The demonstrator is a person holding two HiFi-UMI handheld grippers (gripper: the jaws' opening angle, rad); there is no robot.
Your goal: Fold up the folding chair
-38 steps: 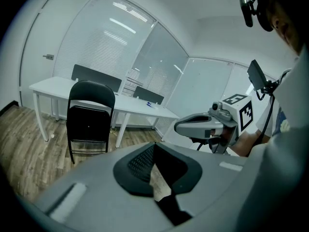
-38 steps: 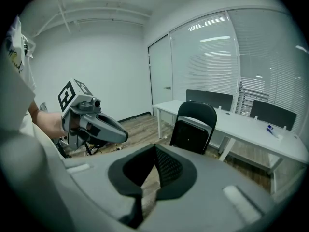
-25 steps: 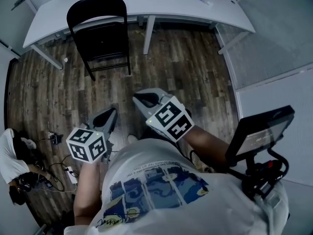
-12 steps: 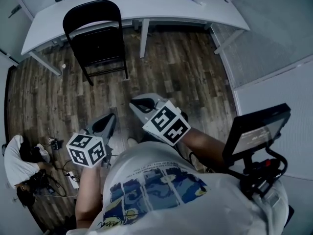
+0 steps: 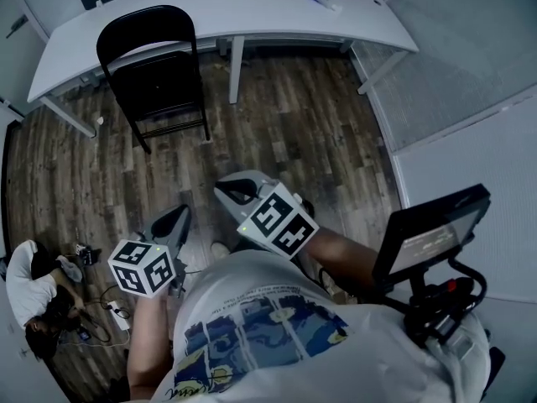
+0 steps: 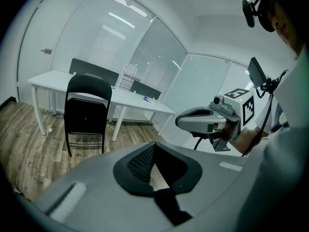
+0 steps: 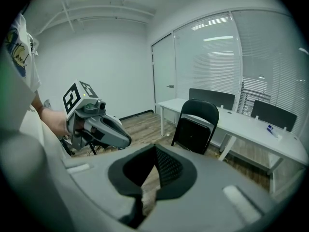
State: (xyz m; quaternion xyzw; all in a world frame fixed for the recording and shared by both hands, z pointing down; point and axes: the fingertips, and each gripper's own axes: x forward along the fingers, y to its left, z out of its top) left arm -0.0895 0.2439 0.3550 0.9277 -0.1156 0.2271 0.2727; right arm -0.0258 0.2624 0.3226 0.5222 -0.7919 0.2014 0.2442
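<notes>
Item: black folding chair (image 5: pixel 155 74), standing open and upright on the wood floor (image 5: pixel 294 133) at the far left, close against the near edge of the long white table (image 5: pixel 252 11), backrest turned toward the person. It is well apart from both grippers and untouched. Left gripper (image 5: pixel 172 221): held low at near left, nose aimed toward the far side; its own view shows the two dark pads met at the tips, with nothing between them. Right gripper (image 5: pixel 239 190): held just right of the left one and slightly farther out, its jaws likewise closed together and empty. Each gripper carries a marker cube at its rear. Other contents: a small blue-and-white object (image 5: pixel 323 0) on the far right of the table; a dark screen on a stand (image 5: pixel 432 229) at near right; cables (image 5: pixel 101 300) on the floor at near left, beside a crouched person (image 5: pixel 25 284).
</notes>
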